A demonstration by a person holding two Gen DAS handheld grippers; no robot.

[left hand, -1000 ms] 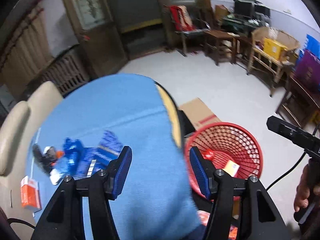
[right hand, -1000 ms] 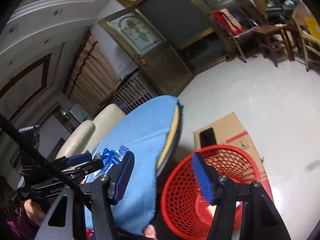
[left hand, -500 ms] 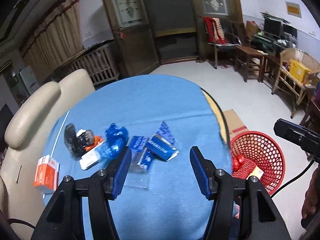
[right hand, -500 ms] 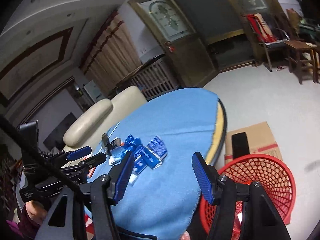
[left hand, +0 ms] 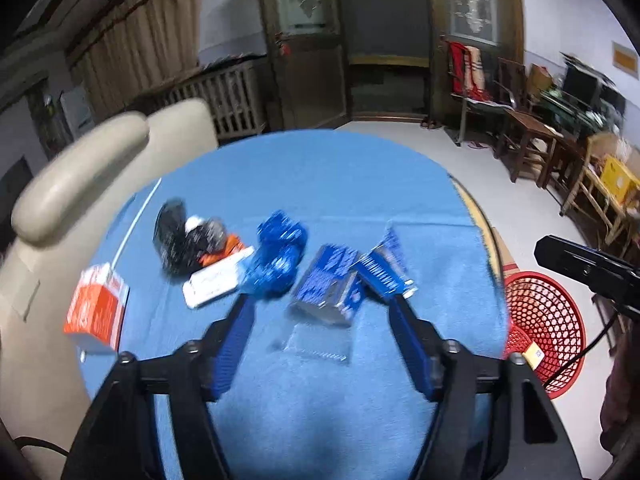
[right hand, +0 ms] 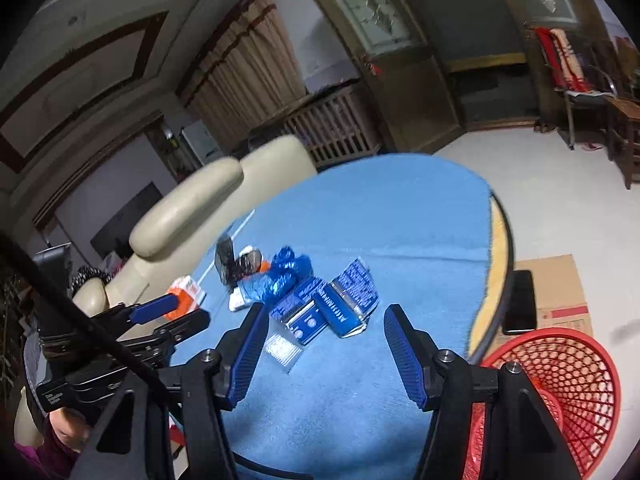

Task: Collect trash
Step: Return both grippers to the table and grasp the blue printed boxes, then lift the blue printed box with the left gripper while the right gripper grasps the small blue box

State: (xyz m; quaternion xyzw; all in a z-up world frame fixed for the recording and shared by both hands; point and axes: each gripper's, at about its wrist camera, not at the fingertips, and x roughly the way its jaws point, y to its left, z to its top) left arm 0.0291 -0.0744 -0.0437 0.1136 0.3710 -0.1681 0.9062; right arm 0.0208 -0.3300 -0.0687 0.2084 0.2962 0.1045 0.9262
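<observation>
Trash lies on a round table with a blue cloth (left hand: 320, 184): blue packets (left hand: 332, 280), a crumpled blue wrapper (left hand: 280, 256), a black bag (left hand: 176, 236), a white flat pack (left hand: 216, 284), a clear plastic sleeve (left hand: 316, 344) and an orange carton (left hand: 96, 308). My left gripper (left hand: 320, 312) is open and empty just short of the blue packets. My right gripper (right hand: 324, 320) is open and empty above the blue packets (right hand: 340, 304). The red mesh basket (left hand: 548, 320) stands on the floor right of the table; it also shows in the right wrist view (right hand: 560, 384).
A beige sofa (left hand: 80, 184) runs along the table's left side. A flattened cardboard box (right hand: 556, 292) with a black phone (right hand: 520, 300) on it lies on the floor by the basket. Wooden chairs and desks (left hand: 532, 136) line the right wall.
Both grippers have swung left from the basket to the table. The trash pile now sits centred between each gripper's fingers, and closer. Both have stayed open.
</observation>
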